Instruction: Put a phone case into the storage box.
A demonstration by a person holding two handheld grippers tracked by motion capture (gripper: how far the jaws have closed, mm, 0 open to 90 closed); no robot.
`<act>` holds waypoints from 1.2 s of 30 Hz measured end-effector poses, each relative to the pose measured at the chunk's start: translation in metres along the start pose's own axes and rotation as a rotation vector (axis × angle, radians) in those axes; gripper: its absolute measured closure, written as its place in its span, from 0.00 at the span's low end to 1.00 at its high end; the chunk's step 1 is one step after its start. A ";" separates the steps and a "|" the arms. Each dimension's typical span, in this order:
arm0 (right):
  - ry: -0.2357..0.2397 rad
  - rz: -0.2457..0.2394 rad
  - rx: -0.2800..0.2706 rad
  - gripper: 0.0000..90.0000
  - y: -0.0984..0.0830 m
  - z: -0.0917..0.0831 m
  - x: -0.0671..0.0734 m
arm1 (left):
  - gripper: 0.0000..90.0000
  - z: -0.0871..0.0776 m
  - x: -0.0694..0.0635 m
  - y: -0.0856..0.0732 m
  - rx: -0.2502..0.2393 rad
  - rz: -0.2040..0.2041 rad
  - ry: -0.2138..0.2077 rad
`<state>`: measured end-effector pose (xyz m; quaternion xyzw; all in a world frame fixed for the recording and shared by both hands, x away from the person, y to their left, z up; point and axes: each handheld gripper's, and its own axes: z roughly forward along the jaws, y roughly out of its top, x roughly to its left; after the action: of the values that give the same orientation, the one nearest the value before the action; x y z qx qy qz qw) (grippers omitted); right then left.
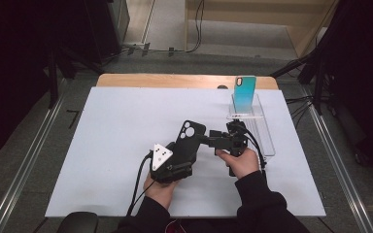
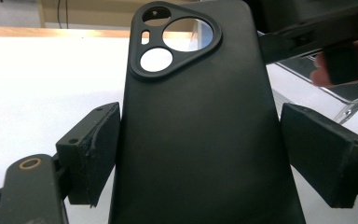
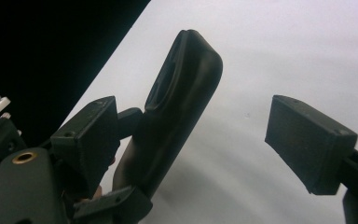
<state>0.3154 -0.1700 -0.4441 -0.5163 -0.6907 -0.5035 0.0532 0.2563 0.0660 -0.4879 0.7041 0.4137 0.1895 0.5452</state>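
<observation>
A black phone case (image 1: pixel 190 137) with a rounded three-hole camera cutout is tilted up off the white table. My left gripper (image 1: pixel 181 156) is shut on its lower part. In the left gripper view the case (image 2: pixel 196 126) stands between both pads (image 2: pixel 95 149), back side facing the camera. My right gripper (image 1: pixel 209 139) reaches in from the right at the case's top end and is open. In the right gripper view the case (image 3: pixel 177 107) is seen edge-on beside the left jaw, with a wide gap to the other jaw of my right gripper (image 3: pixel 200 144).
A teal phone (image 1: pixel 245 93) stands upright in a clear plastic stand (image 1: pixel 262 131) at the table's back right. The white mat (image 1: pixel 111 141) covers the table, with a wooden strip (image 1: pixel 175 80) along the far edge. Floor rails run along both sides.
</observation>
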 end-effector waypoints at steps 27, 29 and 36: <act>0.109 0.108 0.015 0.85 0.010 0.008 0.002 | 0.17 0.001 -0.003 -0.003 -0.016 -0.029 -0.055; 0.116 0.109 0.016 0.86 0.011 0.007 0.005 | 0.16 0.001 -0.003 -0.003 -0.019 -0.032 -0.061; 0.127 0.086 0.019 0.86 0.013 0.004 0.010 | 0.15 0.000 -0.003 0.002 0.001 -0.041 -0.084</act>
<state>0.3224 -0.1612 -0.4323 -0.5121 -0.6679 -0.5258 0.1235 0.2555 0.0640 -0.4853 0.7032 0.4050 0.1483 0.5652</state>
